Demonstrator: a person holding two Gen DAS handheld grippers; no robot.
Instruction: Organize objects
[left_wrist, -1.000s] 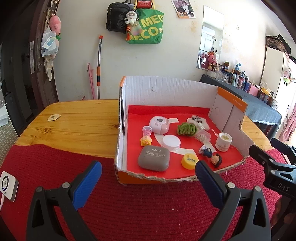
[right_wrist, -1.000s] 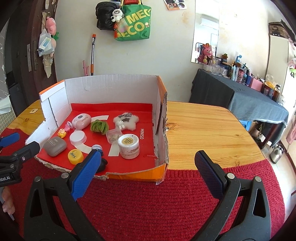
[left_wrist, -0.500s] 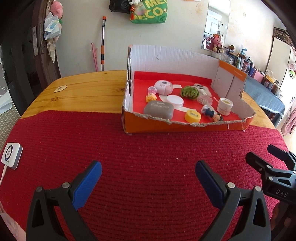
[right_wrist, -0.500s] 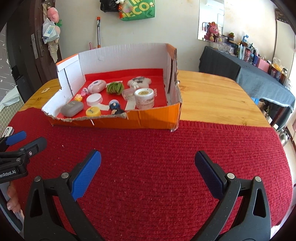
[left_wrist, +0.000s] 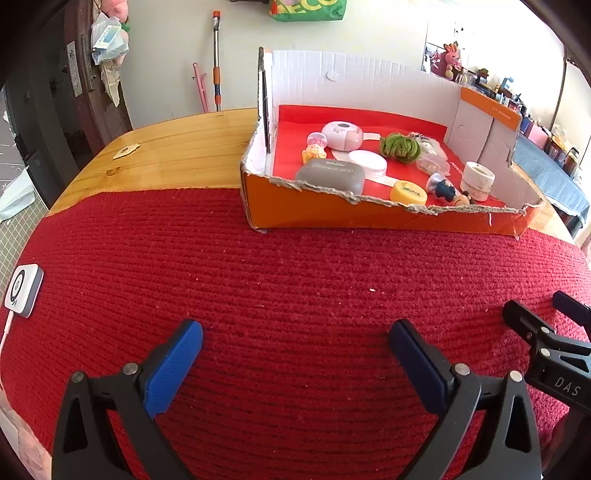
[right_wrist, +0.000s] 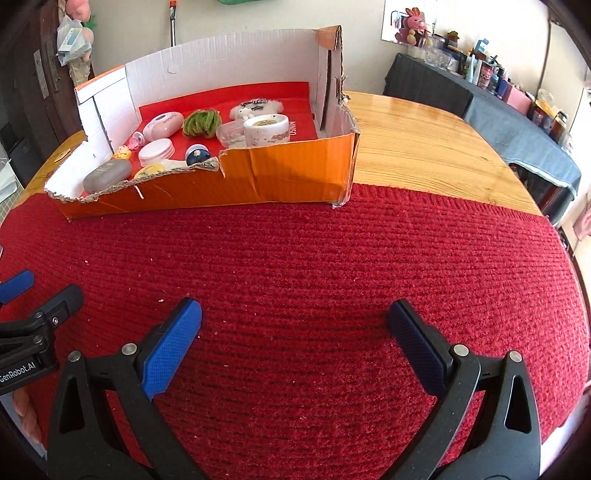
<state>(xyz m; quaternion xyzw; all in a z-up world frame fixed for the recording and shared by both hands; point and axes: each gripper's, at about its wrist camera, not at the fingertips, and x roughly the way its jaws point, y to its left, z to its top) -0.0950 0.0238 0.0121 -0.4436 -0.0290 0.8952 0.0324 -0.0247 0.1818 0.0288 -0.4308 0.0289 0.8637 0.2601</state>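
Note:
An orange cardboard box (left_wrist: 369, 218) (right_wrist: 288, 177) with a red floor sits at the far edge of the red mat. It holds several small items: a grey case (left_wrist: 330, 176) (right_wrist: 107, 176), a yellow lid (left_wrist: 408, 192), a white round tin (left_wrist: 367, 162), a pink case (left_wrist: 341, 135) (right_wrist: 162, 123), a green scrunchie (left_wrist: 399, 146) (right_wrist: 202, 122), a white jar (left_wrist: 478, 180) (right_wrist: 266, 129) and a plush toy (right_wrist: 256, 107). My left gripper (left_wrist: 295, 350) is open and empty over the mat, well short of the box. My right gripper (right_wrist: 293, 332) is open and empty too.
A red woven mat (left_wrist: 295, 288) covers the near half of a wooden table (left_wrist: 177, 155). A small white device (left_wrist: 23, 290) lies at the mat's left edge. A dark-clothed side table with bottles (right_wrist: 517, 110) stands at the right.
Both grippers have pulled back and down from the box towards the near side of the mat. They stay open and empty. The box's contents have not moved.

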